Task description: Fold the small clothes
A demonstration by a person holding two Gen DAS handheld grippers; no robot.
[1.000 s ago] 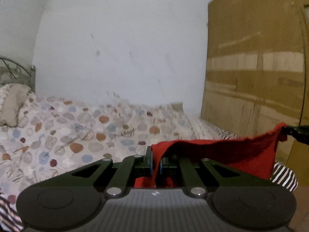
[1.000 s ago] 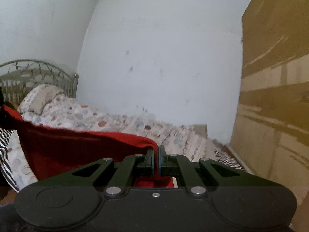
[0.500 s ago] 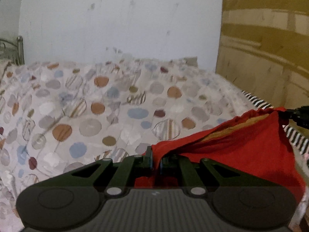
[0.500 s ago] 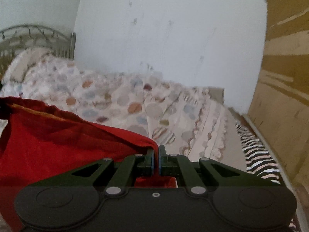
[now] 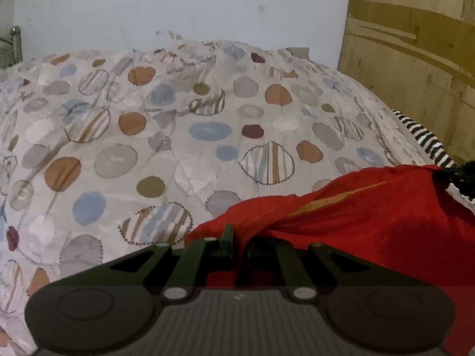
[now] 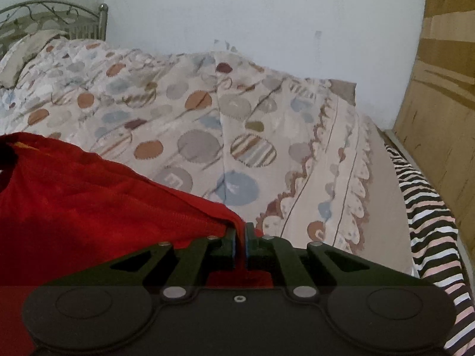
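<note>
- Your left gripper (image 5: pixel 237 241) is clamping one edge of the red garment (image 5: pixel 371 225), jaws closed on the cloth.
- Your right gripper (image 6: pixel 241 241) is pinching the opposite edge, fabric showing between its blue pads (image 6: pixel 235 244).
- The garment is hanging between both grippers over the spotted bedspread (image 5: pixel 178 136).
- A striped cloth (image 6: pixel 430 216) is lying along the bed's side, by the wooden panel (image 6: pixel 445 103).

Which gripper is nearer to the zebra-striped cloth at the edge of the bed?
Right. The right gripper sits just beside the zebra-striped cloth; the left gripper is farther, with the red garment stretched between.
</note>
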